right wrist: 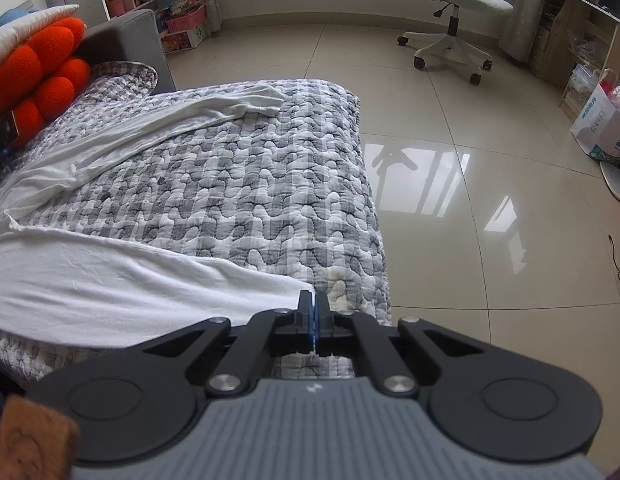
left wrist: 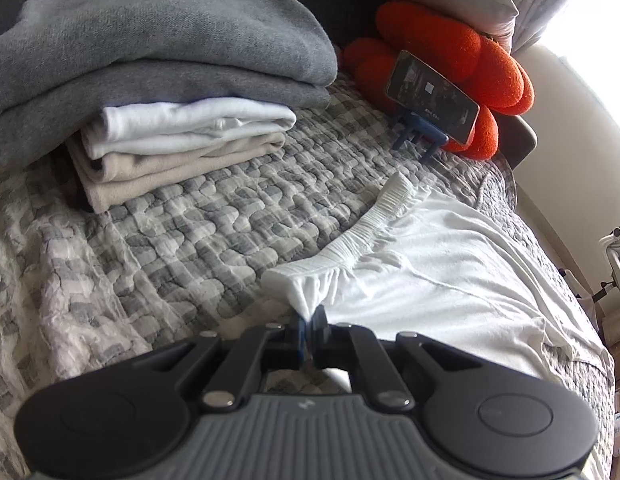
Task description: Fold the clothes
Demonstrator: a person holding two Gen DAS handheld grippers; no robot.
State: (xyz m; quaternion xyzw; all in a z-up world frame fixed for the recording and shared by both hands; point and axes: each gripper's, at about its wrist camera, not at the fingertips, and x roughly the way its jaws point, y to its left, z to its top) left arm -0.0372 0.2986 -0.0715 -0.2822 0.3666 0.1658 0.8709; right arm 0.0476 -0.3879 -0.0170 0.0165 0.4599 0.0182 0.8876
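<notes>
White trousers [left wrist: 450,264] lie spread on the grey-and-white quilted bed cover [left wrist: 198,216]. Their gathered elastic waistband [left wrist: 350,236] runs toward my left gripper [left wrist: 310,314], which is shut on the waistband's near corner. In the right wrist view the same white trousers [right wrist: 110,280] stretch left across the quilt [right wrist: 250,184], one leg [right wrist: 170,124] lying farther back. My right gripper [right wrist: 314,300] is shut on the hem of the near leg, close to the bed's edge.
A pile of folded clothes, grey [left wrist: 158,52], white [left wrist: 190,124] and beige [left wrist: 170,164], sits at the back left. An orange plush cushion [left wrist: 450,64] holds a phone on a blue stand [left wrist: 430,98]. Beyond the bed: tiled floor [right wrist: 470,200], an office chair [right wrist: 454,8], shelves and bags.
</notes>
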